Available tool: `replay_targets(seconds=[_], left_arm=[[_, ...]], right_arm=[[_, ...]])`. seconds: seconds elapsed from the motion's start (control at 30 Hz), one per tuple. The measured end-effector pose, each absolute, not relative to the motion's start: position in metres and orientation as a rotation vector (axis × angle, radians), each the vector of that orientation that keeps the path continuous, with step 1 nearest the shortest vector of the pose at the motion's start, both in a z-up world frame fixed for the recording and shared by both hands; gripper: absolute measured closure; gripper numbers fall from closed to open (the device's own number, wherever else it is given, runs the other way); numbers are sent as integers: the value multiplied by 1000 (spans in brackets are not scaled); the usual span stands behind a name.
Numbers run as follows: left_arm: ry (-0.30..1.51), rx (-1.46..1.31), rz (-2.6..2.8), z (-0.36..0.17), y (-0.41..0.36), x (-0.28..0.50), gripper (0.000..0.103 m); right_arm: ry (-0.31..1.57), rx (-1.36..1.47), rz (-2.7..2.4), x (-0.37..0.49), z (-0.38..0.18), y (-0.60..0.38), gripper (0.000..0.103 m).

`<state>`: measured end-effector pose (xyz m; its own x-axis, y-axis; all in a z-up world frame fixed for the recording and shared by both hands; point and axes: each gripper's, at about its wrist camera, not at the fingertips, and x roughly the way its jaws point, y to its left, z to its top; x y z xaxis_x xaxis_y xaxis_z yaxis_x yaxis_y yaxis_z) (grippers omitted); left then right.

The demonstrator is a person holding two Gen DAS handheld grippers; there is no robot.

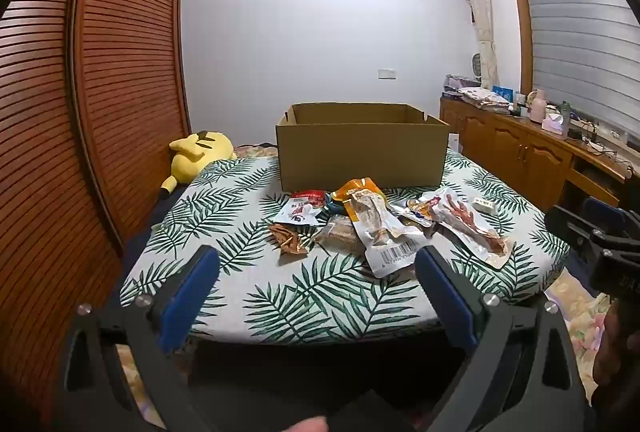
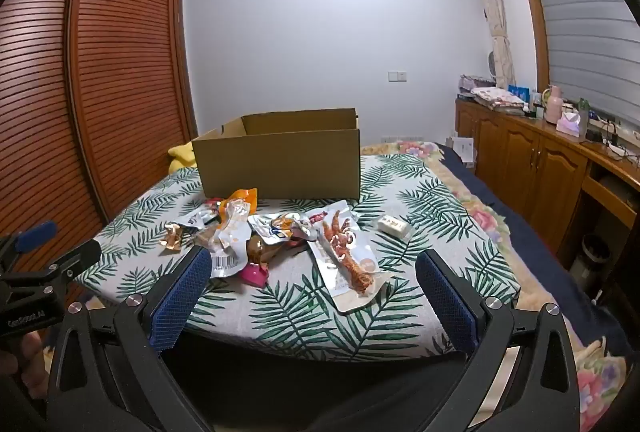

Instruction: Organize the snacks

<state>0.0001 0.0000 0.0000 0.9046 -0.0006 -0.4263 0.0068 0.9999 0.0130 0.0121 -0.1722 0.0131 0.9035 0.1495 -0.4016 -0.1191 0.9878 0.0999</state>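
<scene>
Waiting position: both grippers hover at the near edge of the bed, so the whole pile stays in view before the first pick.
Left gripper (image 1: 318, 274): blue-padded fingers spread wide, holding nothing; aimed at the white barcode pouch (image 1: 384, 232), at 12 o'clock from it.
Right gripper (image 2: 312, 276): fingers equally wide apart, empty; the clear chicken-foot pouch (image 2: 346, 256) lies between its fingers, near the tips, probably its first target.
Snack pile: flat pouches overlapping on the leaf-print cover (image 1: 280, 296); the small white wrapped bar (image 2: 394, 225) lies apart, at 3 o'clock of the pile.
Open brown cardboard box (image 1: 362, 152): at 12 o'clock behind the pile, top open, likely the place for the snacks.
Progress: seems not started; the inside of the box is hidden.
</scene>
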Motion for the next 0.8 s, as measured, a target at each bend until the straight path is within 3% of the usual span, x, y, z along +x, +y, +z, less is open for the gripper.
replay_targets(seconds=[0.8], left_arm=[[426, 21, -4, 4, -3, -1, 4]], right_arm=[[424, 74, 138, 12, 12, -173, 0]])
